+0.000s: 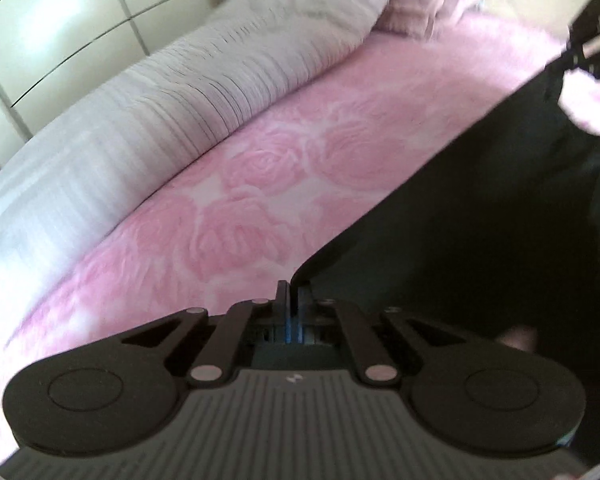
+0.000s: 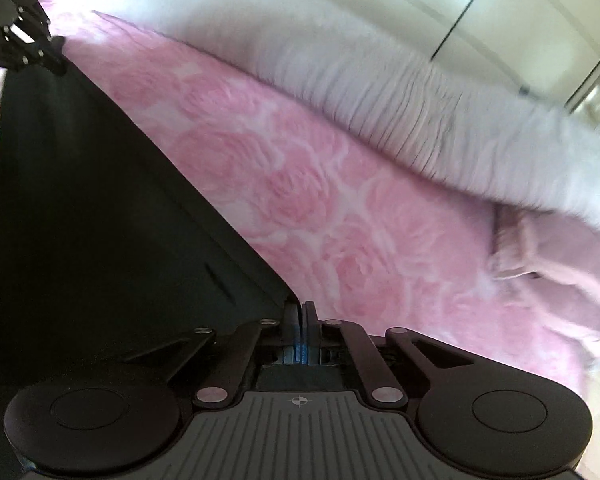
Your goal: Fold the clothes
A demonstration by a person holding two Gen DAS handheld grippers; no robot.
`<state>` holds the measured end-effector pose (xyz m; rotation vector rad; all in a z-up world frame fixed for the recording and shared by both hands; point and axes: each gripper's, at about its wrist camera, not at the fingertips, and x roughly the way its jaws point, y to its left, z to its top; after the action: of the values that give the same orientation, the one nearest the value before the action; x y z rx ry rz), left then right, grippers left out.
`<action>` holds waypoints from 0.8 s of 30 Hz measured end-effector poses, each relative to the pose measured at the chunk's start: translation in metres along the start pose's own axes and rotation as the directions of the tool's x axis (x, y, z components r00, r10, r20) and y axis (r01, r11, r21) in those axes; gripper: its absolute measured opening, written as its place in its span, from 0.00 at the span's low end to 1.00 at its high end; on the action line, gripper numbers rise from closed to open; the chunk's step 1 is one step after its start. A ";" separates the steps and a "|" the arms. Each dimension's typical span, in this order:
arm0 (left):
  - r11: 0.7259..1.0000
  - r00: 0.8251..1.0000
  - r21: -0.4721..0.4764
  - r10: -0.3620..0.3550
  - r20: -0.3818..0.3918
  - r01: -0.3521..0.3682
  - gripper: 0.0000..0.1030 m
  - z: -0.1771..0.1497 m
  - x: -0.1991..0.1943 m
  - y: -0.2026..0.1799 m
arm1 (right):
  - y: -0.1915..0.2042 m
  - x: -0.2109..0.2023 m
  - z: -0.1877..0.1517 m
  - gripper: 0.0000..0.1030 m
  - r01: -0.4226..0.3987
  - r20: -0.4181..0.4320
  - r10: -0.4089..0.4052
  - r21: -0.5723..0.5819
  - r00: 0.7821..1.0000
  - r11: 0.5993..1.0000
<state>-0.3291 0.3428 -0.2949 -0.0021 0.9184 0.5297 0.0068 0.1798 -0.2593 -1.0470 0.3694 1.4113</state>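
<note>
Fingers on both grippers are pressed together on the same dark garment [image 1: 480,216]: the left gripper [image 1: 290,294] pinches one corner of its straight edge, and the right gripper [image 2: 300,314] pinches the other corner. That edge runs taut between the two, so the cloth hangs as a sheet above the pink rose-patterned bed cover [image 1: 260,168], with the grey ribbed duvet [image 1: 172,92] bunched along the far side. It looks thin, soft and light, with no stiffness of its own; it sags away below the held edge and would likely drape wherever it is lowered. Corners seem the right places to hold it, since a pinch further in would let the ends flop. Both views are blurred, so I cannot tell what kind of garment it is.
</note>
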 end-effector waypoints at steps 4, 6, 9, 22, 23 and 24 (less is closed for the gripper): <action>0.991 0.997 -0.126 -0.048 -0.058 0.040 0.02 -0.046 -0.067 -0.045 | 0.048 -0.068 -0.030 0.00 0.012 -0.002 -0.012 -0.020 1.000 1.000; 0.978 0.990 -0.199 -0.081 -0.116 0.057 0.02 -0.072 -0.083 -0.070 | 0.075 -0.089 -0.051 0.00 -0.019 -0.066 0.018 -0.006 0.998 1.000; 0.928 0.957 -0.368 -0.155 -0.244 0.056 0.02 -0.113 -0.079 -0.098 | 0.116 -0.097 -0.085 0.00 -0.100 -0.215 0.104 0.029 0.971 0.995; 0.522 0.941 -0.851 -0.256 -0.221 -0.058 0.42 -0.159 -0.083 -0.075 | 0.073 -0.089 -0.154 0.35 0.033 -0.185 0.271 0.875 0.945 0.483; 0.457 0.943 -0.886 -0.254 -0.217 -0.081 0.42 -0.163 -0.078 -0.071 | 0.063 -0.088 -0.164 0.35 0.037 -0.142 0.263 0.929 0.954 0.369; 0.389 0.944 -0.915 -0.252 -0.213 -0.103 0.42 -0.168 -0.073 -0.067 | 0.052 -0.086 -0.176 0.36 0.032 -0.092 0.254 0.972 0.963 0.232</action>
<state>-0.4623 0.2150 -0.3575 -1.2207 0.8139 0.9290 0.0060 -0.0174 -0.3069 -0.0670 1.3533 0.8233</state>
